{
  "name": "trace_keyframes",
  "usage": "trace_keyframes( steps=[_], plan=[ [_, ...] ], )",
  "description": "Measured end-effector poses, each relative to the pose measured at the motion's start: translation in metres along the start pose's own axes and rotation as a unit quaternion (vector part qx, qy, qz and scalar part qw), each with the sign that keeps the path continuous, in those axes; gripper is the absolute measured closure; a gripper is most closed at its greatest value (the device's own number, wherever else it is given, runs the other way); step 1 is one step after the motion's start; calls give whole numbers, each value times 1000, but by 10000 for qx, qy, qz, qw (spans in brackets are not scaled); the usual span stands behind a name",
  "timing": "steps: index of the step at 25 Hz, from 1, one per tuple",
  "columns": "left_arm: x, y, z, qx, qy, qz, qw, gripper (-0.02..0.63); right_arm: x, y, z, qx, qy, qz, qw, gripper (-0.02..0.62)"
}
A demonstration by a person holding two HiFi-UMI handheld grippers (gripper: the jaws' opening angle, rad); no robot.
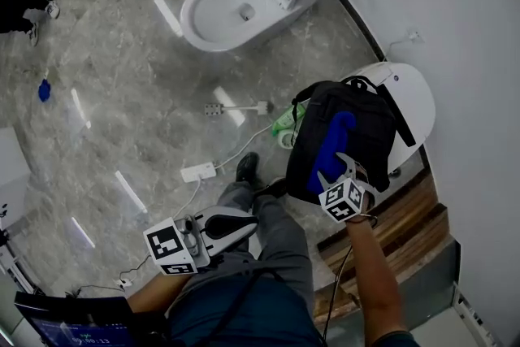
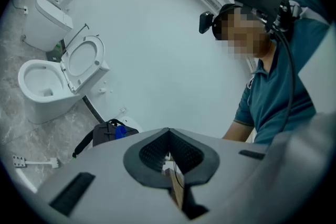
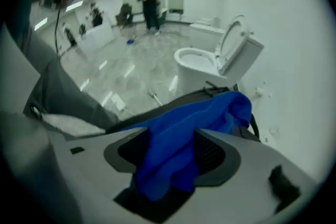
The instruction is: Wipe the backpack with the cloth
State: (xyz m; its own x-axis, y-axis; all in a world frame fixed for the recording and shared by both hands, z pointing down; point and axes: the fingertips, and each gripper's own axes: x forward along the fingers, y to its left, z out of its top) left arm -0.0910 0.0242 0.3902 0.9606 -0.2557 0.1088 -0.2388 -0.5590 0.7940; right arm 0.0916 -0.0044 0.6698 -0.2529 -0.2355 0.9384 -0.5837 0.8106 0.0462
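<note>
Wiping cloth [image 1: 333, 144], head view: blue, draped along the black backpack [image 1: 370, 126], which sits on a white rounded fixture [image 1: 414, 97].
Right gripper [image 1: 341, 168], head view: at the cloth's near end.
Left gripper [image 1: 244, 225], head view: low by the person's knee [image 1: 272, 215], well apart.
Left gripper view: jaws clenched together, empty.
Right gripper view: jaws released, spread wide; cloth [image 3: 178, 139] lies between them on the backpack [image 3: 152, 113].

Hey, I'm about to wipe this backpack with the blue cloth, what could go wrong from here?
1. The right gripper stands open around the cloth, so a stroke may leave the cloth behind or drop it.
2. The backpack sits on a rounded white object; pressing hard could slide it off.
3. A power strip lies by your shoe, a possible trip.
</note>
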Motion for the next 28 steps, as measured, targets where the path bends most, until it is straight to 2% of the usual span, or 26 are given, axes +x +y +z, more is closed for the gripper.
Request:
trace_keyframes(
  steps=[1,3,5,8,10,12,14,16,17,19,23,25,26,27,28],
  plan=[
    [1,0,0,-3,12,-16,10000,601,5,6,-3,-285,114,-180,9994,344],
    [3,1,0,-5,35,-45,10000,601,8,11,-1,-487,161,-399,9979,360],
    [2,2,1,-21,43,-42,10000,601,11,24,7,-559,169,-260,9980,528],
    [0,5,0,-43,57,-30,10000,601,25,54,27,-987,180,170,9948,537],
    [-1,3,0,-39,43,-32,10000,601,39,56,44,-1497,246,207,9882,537],
    [-3,5,1,-38,32,-22,10000,601,61,28,58,-1825,493,41,9820,537],
    [-5,8,1,-43,24,-2,10000,601,79,-22,71,-1812,767,-203,9802,537],
    [-9,8,-1,-42,11,38,10000,601,86,-58,81,-1863,1109,-264,9759,537],
    [-11,8,-3,-41,4,66,10000,601,89,-60,82,-2091,1335,-177,9686,537],
    [-14,8,-4,-56,-20,111,9999,601,96,-33,77,-2887,1721,208,9416,537],
    [-15,15,5,-98,-139,82,9998,601,107,82,33,-4165,2227,1487,8688,537],
    [-18,18,7,-109,-182,97,9997,601,107,125,12,-4544,2333,1858,8394,537],
    [-20,20,6,-113,-185,121,9997,601,109,133,6,-4639,2353,1918,8323,537],
    [-23,21,3,-119,-175,154,9997,601,113,130,5,-4641,2374,1907,8318,537],
    [-26,23,0,-126,-155,192,9996,601,119,118,8,-4576,2402,1819,8365,537]
  ],
)
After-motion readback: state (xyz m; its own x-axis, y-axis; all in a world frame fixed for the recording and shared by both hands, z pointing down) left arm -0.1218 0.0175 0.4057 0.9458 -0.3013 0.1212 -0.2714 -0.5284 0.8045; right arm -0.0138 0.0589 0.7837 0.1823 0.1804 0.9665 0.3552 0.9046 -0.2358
